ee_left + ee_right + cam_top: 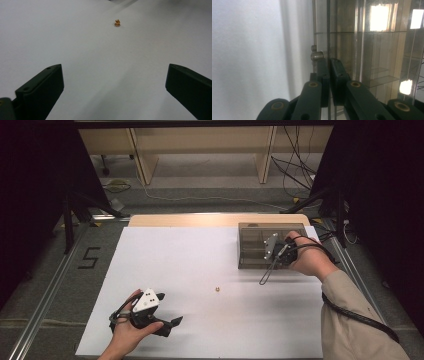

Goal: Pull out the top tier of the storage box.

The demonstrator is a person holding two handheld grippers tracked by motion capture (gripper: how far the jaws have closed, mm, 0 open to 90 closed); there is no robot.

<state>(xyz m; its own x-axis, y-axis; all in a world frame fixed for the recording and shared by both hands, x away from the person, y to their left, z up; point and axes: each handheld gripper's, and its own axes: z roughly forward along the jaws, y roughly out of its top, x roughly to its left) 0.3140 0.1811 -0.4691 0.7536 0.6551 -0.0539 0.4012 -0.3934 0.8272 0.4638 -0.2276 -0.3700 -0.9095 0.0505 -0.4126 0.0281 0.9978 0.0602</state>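
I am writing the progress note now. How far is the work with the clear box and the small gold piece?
Done: the right gripper is shut on the thin edge of the clear box, perhaps its lid, beside a small knob. In hand: that grip. Left: the small gold piece lies alone on the white sheet, ahead of the open left gripper, not yet picked up.

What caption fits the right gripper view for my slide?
Right tool shut on the edge of the clear compartment box's lid, beside its small knob, over the white table.
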